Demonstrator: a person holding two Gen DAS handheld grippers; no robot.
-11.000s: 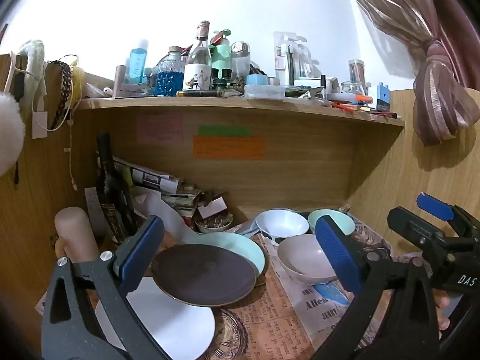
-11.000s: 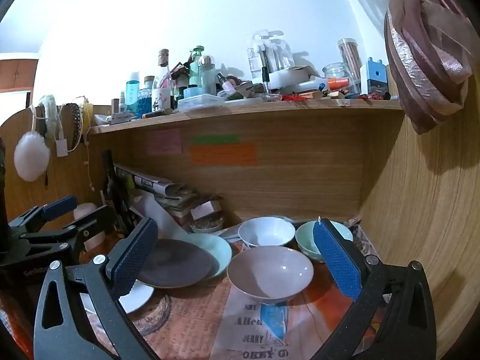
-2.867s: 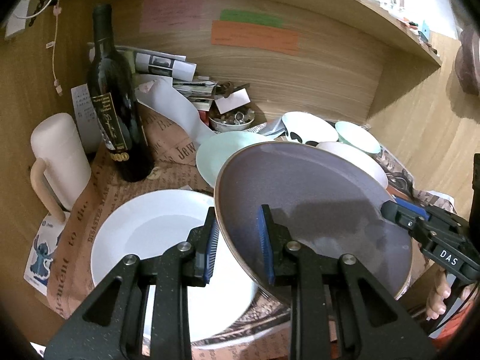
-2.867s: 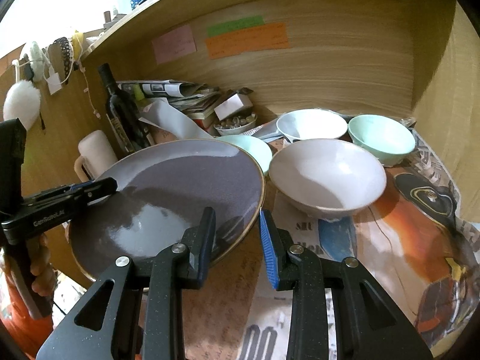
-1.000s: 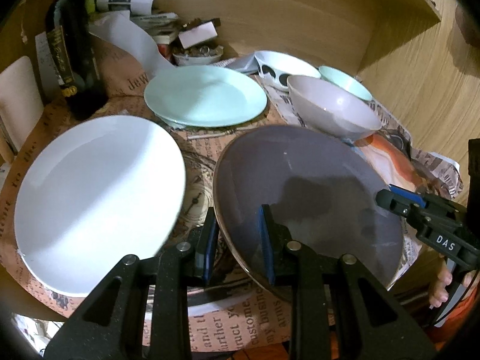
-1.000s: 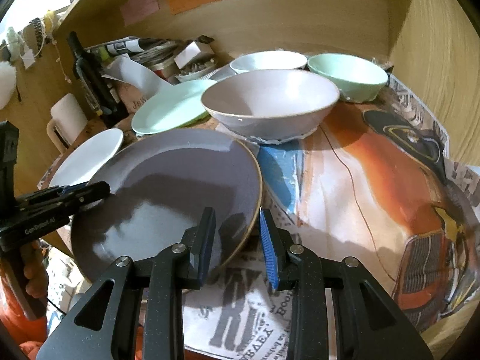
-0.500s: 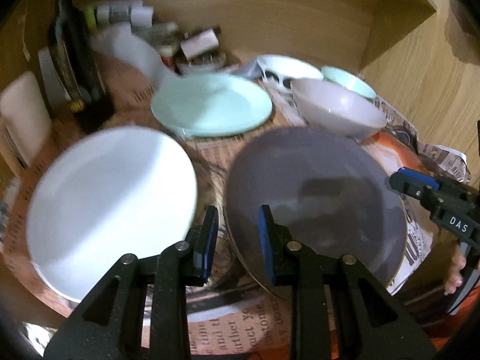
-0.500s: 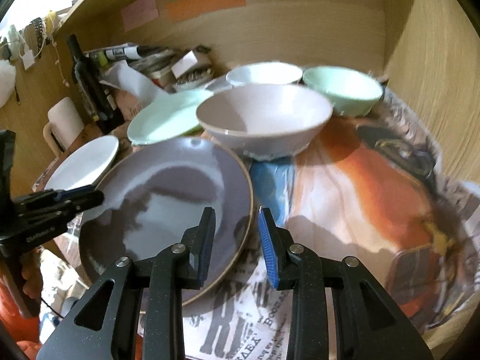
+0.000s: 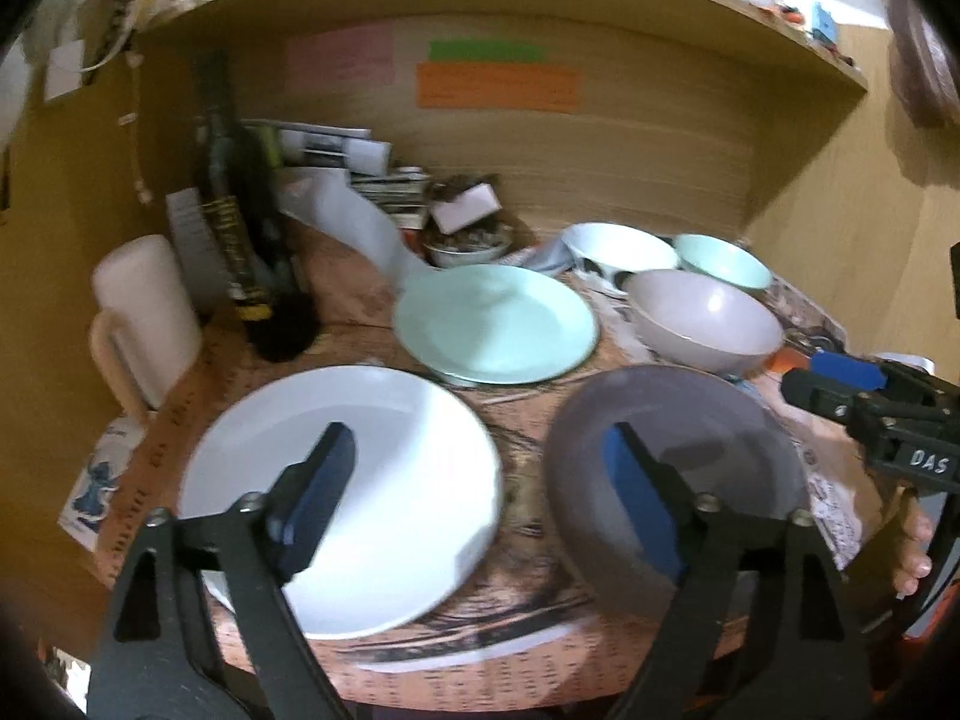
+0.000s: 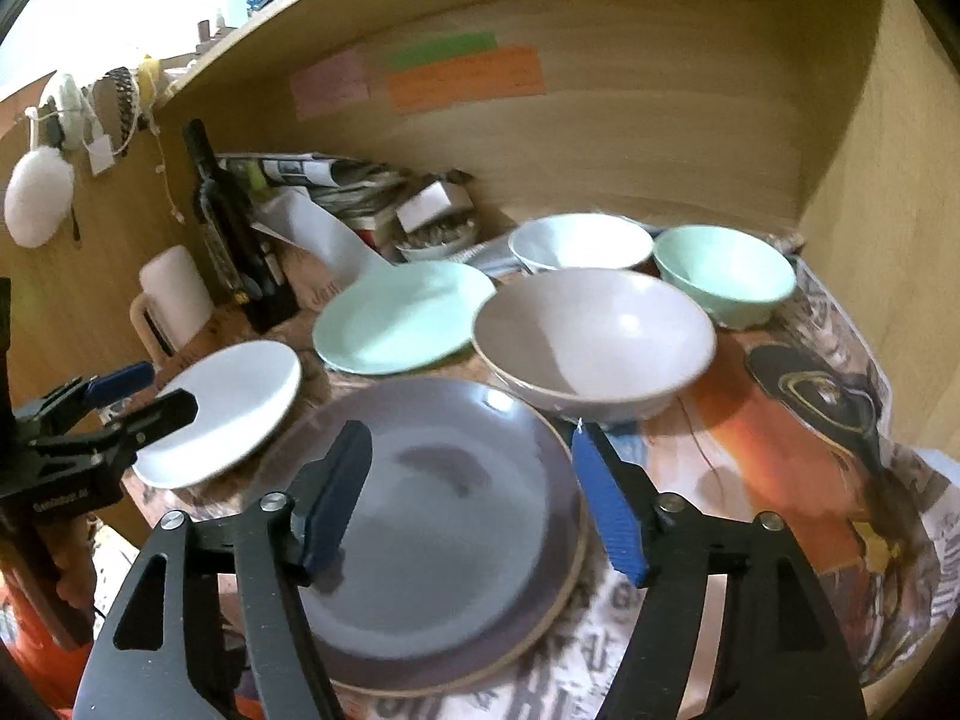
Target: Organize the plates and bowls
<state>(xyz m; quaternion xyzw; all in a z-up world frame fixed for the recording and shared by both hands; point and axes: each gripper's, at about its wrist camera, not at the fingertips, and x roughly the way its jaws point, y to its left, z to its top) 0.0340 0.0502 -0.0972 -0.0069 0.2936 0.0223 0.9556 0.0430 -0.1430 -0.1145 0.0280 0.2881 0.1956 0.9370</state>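
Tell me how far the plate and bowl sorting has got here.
Done: the dark grey round plate lies flat on the newspaper. In hand: nothing; left gripper and right gripper jaws have just opened. Left: three plates unstacked, and pinkish bowl, white bowl, mint bowl separate.

Three plates sit left and centre in the right wrist frame: one plate (image 10: 234, 402) at the left, another plate (image 10: 402, 315) behind it, a third plate (image 10: 444, 516) in front; three bowls (image 10: 594, 342) cluster upper right.

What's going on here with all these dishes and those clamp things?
A person holds a clamp-like tool in each hand, tidying dishes on a paper-covered desk. The left tool and right tool have just been opening; nothing is between their pads now. The dark grey round plate lies flat beside the white round plate. The bowls sit unstacked behind.
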